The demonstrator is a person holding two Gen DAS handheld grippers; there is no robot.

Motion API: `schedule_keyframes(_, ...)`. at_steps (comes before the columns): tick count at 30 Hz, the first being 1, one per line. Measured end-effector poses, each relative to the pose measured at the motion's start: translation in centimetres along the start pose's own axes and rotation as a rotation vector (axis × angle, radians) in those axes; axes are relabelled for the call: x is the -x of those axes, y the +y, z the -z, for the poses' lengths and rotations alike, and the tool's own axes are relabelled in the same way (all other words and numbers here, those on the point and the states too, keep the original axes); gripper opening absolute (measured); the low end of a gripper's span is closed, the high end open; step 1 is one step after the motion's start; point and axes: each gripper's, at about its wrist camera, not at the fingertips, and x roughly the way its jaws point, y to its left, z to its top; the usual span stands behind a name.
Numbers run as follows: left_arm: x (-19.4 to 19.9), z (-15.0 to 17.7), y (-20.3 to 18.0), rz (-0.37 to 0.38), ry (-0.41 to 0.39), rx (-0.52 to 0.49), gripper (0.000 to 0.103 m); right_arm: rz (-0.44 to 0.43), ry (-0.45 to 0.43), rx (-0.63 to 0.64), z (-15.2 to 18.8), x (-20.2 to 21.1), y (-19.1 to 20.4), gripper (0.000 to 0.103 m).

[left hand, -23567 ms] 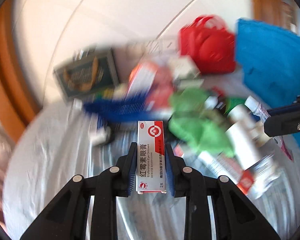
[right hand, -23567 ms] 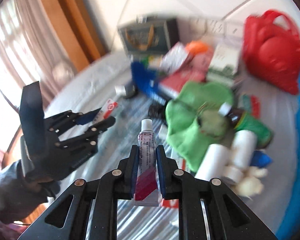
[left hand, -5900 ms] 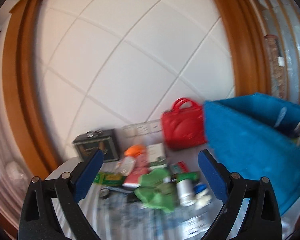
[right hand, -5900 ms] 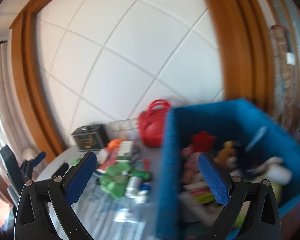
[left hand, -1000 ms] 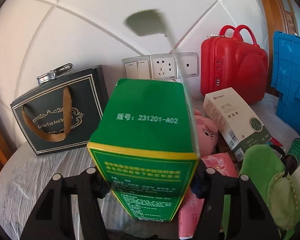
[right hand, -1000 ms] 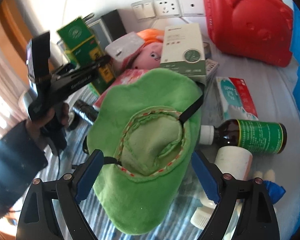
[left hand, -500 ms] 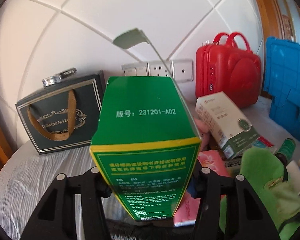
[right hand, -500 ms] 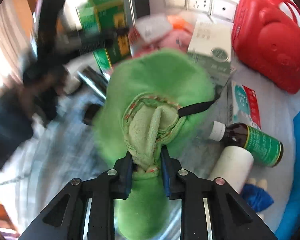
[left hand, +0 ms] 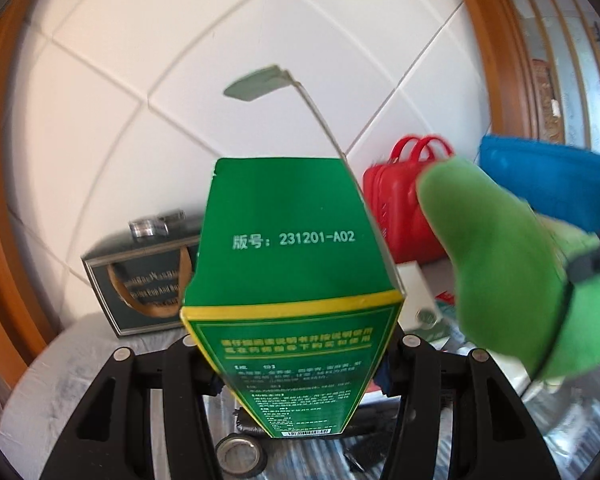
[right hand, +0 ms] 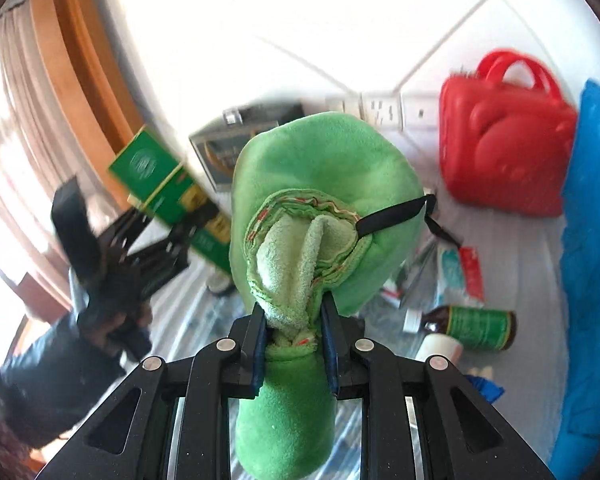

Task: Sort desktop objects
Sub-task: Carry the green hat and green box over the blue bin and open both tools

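Left gripper clamped on a green box, pads on its two side faces near the lower end; box held off the table, long axis running up and away from the gripper, top flap open and sticking up. In the right wrist view the same box tilts up toward the far left, with a hand gripping that tool. Right gripper pinched together on the pale inner fold of a green plush hat, hat lifted clear of the table, brim hanging below the pads and crown rising far side; a black strap runs off its right. Tape roll on the table just below the box. Right of the hat, on the table: brown bottle lying on its side, cap pointing left. Farther back: dark gift bag on the left, red case at the wall, blue bin at the right edge.
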Motion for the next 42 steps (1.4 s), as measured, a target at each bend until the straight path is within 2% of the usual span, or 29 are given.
schedule_keyframes(3,3.4,-1.8,-1.1,0.029,-0.032,-0.013,0.052,-0.014,-0.075,-0.022,-1.0,3.8,0.9,0.022)
schedule_keyframes(7,7.1,-4.3,-3.3,0.076,-0.086,-0.034,0.052,0.015,-0.172,-0.038,-1.7,9.4,1.8,0.022)
schedule_keyframes(12,11.0,-8.1,-7.4,0.187,-0.159,-0.066,0.052,0.071,-0.305,-0.092,-1.0,17.7,2.1,0.022)
schedule_keyframes(17,14.2,-12.1,-13.4,0.308,-0.226,-0.141,0.052,0.169,-0.423,-0.135,1.2,26.6,1.7,0.022)
schedule_keyframes(20,15.9,-14.7,-18.5,0.415,-0.255,-0.163,0.052,0.240,-0.491,-0.150,2.8,31.9,0.9,0.022)
schedule_keyframes(25,17.4,-18.5,-28.0,0.542,-0.293,-0.219,0.052,0.347,-0.562,-0.204,5.2,39.7,-2.2,0.023)
schedule_keyframes(30,17.0,-22.1,-36.9,0.637,-0.276,-0.218,0.052,0.425,-0.587,-0.242,6.6,45.4,-7.5,0.023)
schedule_keyframes(34,16.2,-24.0,-42.6,0.649,-0.256,-0.220,0.053,0.448,-0.590,-0.259,7.5,49.0,-11.8,0.023)
schedule_keyframes(38,15.2,-25.2,-46.8,0.611,-0.241,-0.256,0.053,0.448,-0.580,-0.284,7.9,50.0,-15.7,0.025)
schedule_keyframes(40,14.8,-25.5,-48.3,0.575,-0.227,-0.281,0.058,0.446,-0.568,-0.296,7.4,49.9,-17.3,0.033)
schedule_keyframes(41,14.6,-25.9,-48.9,0.544,-0.227,-0.277,0.073,0.455,-0.554,-0.299,7.4,50.0,-17.8,0.049)
schedule_keyframes(42,14.3,-26.4,-49.2,0.512,-0.225,-0.261,0.093,0.468,-0.545,-0.308,7.3,49.6,-18.5,0.076)
